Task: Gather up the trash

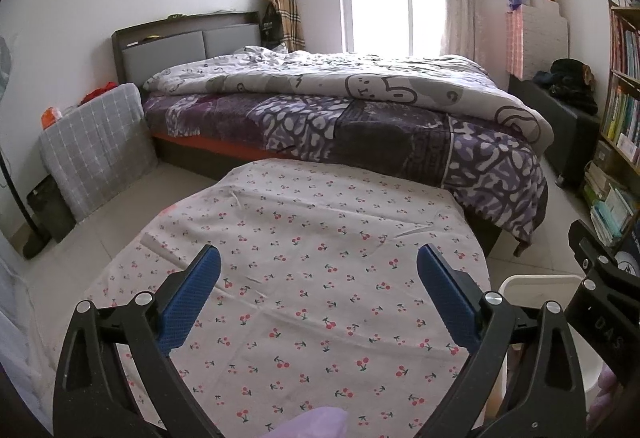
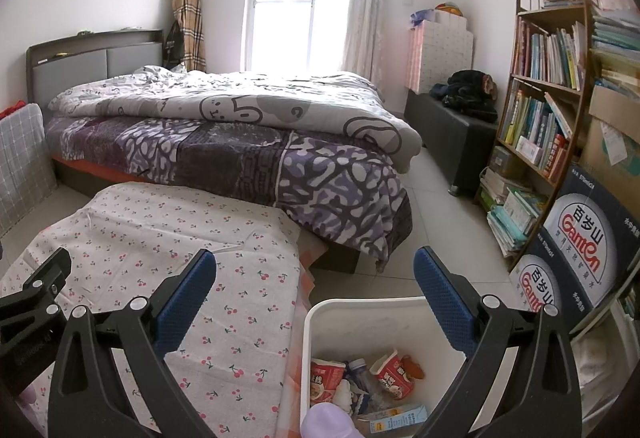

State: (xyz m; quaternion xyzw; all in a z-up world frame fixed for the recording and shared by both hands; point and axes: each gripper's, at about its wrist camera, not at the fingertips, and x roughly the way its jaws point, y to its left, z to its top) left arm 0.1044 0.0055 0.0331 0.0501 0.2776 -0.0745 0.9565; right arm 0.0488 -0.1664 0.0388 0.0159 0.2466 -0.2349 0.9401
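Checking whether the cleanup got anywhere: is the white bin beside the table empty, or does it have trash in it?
It has trash in it. The white bin holds red snack cups, a plastic bottle and a carton.

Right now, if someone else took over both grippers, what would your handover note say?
Left gripper: open, empty, over the cherry-print tablecloth.
Right gripper: open, empty, above the white bin beside the table.
In the bin: red cup containers, a plastic bottle, a small carton.
Done: no trash shows on the visible part of the cloth.
Left: check the table's near edge, which is hidden behind the grippers, and the floor.
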